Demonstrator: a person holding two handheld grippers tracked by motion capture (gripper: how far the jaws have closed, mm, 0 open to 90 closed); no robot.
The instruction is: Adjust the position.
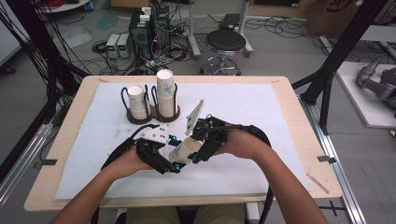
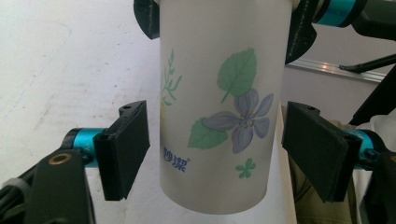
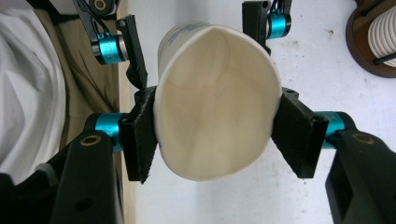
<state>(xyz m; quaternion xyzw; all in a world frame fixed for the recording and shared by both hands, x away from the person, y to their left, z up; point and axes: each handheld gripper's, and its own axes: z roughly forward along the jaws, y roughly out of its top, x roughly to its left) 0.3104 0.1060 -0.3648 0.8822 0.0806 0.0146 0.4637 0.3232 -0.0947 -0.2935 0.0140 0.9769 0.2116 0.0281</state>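
Observation:
A white paper cup printed with a blue flower and green leaves is held in the air over the white mat. My right gripper is shut on it near the rim. In the right gripper view the pads press the cup's mouth into an oval. My left gripper straddles the cup's bottom end. In the left gripper view the cup stands between the pads, with a small gap on each side, so the left gripper is open around it.
A dark wire cup holder stands at the back left of the mat, with a short cup stack and a taller stack in it. The wooden table's edge borders the mat. Behind the table are a stool and cables.

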